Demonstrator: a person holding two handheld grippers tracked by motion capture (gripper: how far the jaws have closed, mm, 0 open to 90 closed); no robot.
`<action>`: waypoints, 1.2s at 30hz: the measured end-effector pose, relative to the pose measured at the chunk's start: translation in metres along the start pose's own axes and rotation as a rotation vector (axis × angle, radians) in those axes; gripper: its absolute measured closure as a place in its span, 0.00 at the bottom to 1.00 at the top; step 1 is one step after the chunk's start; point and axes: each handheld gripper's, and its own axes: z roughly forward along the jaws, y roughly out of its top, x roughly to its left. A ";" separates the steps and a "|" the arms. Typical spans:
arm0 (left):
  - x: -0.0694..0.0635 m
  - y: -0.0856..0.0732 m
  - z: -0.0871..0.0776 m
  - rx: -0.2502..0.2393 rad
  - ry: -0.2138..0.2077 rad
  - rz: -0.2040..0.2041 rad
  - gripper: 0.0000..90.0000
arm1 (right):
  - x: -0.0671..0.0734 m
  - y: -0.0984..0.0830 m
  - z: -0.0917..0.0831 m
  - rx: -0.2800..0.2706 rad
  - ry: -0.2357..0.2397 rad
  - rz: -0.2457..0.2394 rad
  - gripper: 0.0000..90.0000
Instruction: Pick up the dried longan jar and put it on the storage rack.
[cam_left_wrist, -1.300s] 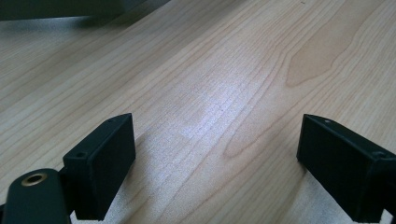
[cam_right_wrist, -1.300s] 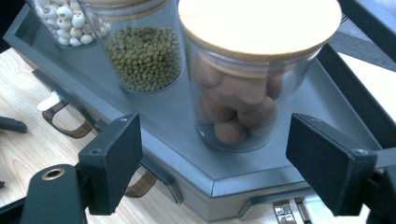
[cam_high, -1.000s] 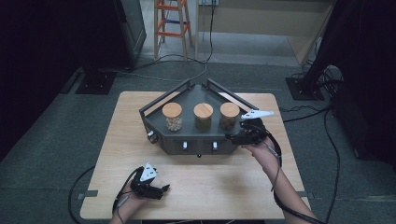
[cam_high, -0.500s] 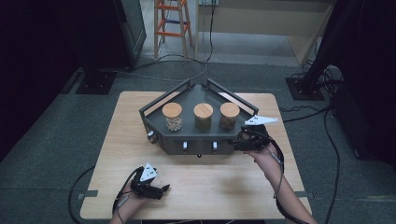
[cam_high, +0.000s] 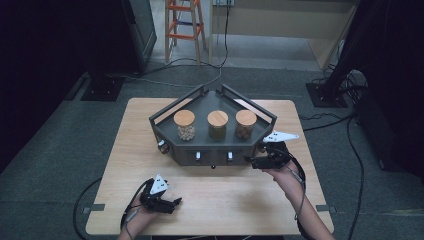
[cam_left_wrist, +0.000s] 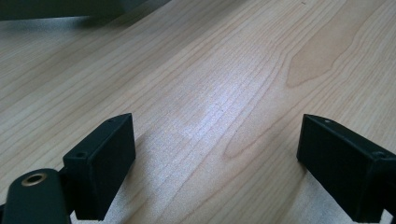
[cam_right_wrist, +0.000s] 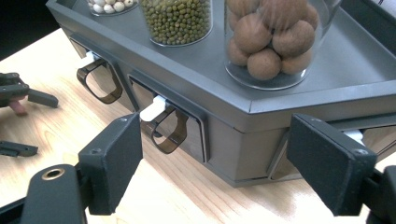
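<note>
lab, dark drapes (cam_high: 45, 45), floor cables (cam_high: 330, 117)

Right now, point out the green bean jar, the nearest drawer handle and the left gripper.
green bean jar (cam_right_wrist: 176, 18), right gripper view, glass wall.
drawer handle (cam_right_wrist: 169, 133), right gripper view, brown loop.
left gripper (cam_high: 176, 202), high view, between the fingertips.

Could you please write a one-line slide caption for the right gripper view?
Open right tongs face a grey stand's corner, three filled jars above.

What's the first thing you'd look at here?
Three glass jars with wooden lids stand in a row on a dark grey angular tray mid-table: pale beans, green beans, brown balls. The right gripper hovers open at the tray's front right corner, and the left gripper rests open on bare wood.
</note>
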 end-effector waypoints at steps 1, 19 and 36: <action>0.000 0.000 0.000 0.000 0.000 0.000 0.13 | 0.000 -0.001 0.000 -0.001 0.001 0.000 0.21; 0.000 0.000 0.000 0.000 0.001 -0.001 0.13 | 0.001 -0.028 0.008 -0.035 0.053 -0.044 0.21; 0.000 0.000 0.000 0.001 0.000 -0.002 0.13 | 0.006 -0.058 0.019 -0.079 0.077 -0.094 0.21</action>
